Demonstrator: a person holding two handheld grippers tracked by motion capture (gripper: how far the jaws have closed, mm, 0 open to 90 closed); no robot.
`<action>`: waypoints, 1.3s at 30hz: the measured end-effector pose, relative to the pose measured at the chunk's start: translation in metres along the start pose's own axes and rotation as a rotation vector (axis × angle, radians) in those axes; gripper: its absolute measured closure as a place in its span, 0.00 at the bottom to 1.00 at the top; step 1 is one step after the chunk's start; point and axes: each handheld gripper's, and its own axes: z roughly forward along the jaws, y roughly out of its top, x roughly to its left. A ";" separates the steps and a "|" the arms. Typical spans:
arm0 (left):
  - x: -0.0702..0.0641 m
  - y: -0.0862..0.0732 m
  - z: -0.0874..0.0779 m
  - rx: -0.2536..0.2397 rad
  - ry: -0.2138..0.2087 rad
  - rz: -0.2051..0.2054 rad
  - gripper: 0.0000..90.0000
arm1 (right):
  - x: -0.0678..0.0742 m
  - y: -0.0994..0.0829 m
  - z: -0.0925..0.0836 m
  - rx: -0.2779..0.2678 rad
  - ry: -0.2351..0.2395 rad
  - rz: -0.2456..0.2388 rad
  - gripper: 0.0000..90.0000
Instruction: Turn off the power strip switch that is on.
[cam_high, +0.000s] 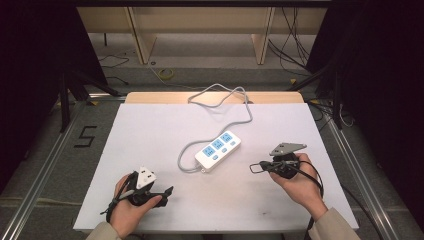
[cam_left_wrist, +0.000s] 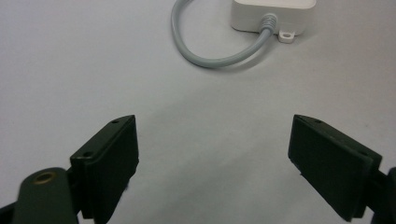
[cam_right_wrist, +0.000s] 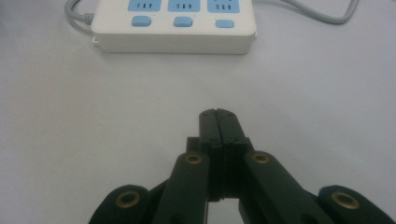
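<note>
Two claws, one power strip (cam_high: 218, 150) sitting between them mid-worktop, touched by neither. Its long axis runs diagonally, cord end toward the near left, far end up right. The right claw (cam_high: 256, 167) is pinched fully shut on nothing and points at the strip's long side with the blue buttons; it looks a bit nearer. The left claw (cam_high: 169, 190) is spread wide and empty, facing the cord end (cam_left_wrist: 270, 21). Plain white worktop (cam_high: 150, 130), grey cable (cam_high: 220, 95) trailing off the back, dark curtains and floor wiring around.
</note>
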 end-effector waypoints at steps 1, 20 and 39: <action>0.000 0.000 0.000 0.002 0.000 0.001 0.17 | 0.000 0.000 0.000 0.001 0.001 -0.002 1.00; 0.000 0.000 0.000 0.003 0.004 0.006 0.18 | -0.002 0.013 0.005 0.002 0.008 0.006 1.00; 0.000 0.000 0.000 0.001 0.003 0.008 0.18 | -0.002 0.025 0.013 0.018 0.011 -0.011 1.00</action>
